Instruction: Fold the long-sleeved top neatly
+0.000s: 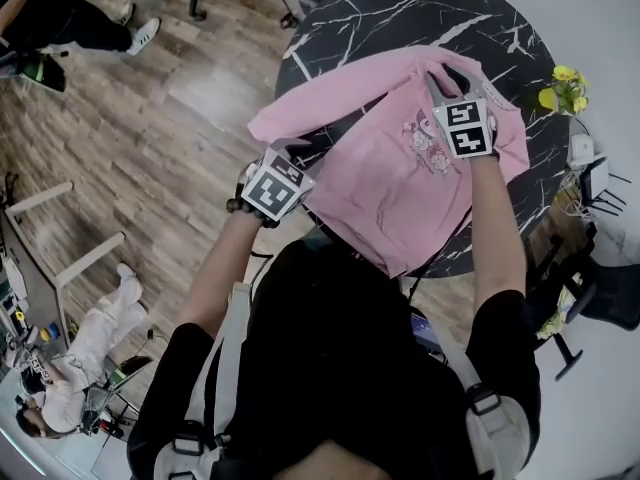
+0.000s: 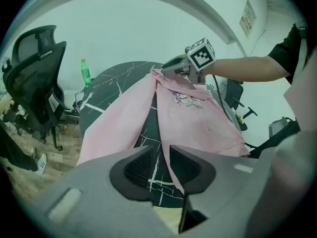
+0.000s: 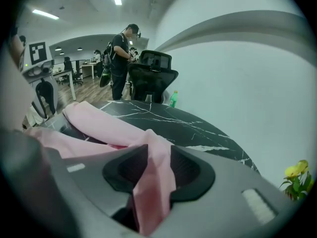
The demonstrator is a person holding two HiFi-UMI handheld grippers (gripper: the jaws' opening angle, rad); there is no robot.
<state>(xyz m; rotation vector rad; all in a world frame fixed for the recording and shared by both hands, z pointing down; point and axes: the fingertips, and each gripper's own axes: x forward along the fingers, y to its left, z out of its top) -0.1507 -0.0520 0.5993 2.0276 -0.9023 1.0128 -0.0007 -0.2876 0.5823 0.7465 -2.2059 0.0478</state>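
Note:
A pink long-sleeved top [image 1: 400, 178] with a small cartoon print lies spread on the round black marble table [image 1: 400, 8]. One sleeve stretches along the top's far edge toward the table's left. My right gripper [image 1: 447, 80] is over the top's far right part. In the right gripper view a bunched fold of pink cloth [image 3: 153, 172] stands loosely between its parted jaws [image 3: 157, 155]. My left gripper [image 1: 285, 150] hovers at the table's left edge beside the sleeve. Its jaws [image 2: 161, 157] stand slightly apart with only the table [image 2: 109, 88] showing between them.
Yellow flowers [image 1: 565, 86] sit at the table's right edge and a green bottle [image 2: 85, 72] at its far side. A black office chair [image 2: 37, 78] stands beyond the table. A person [image 3: 121, 58] stands behind another chair. A white frame [image 1: 60, 238] stands on the wooden floor to the left.

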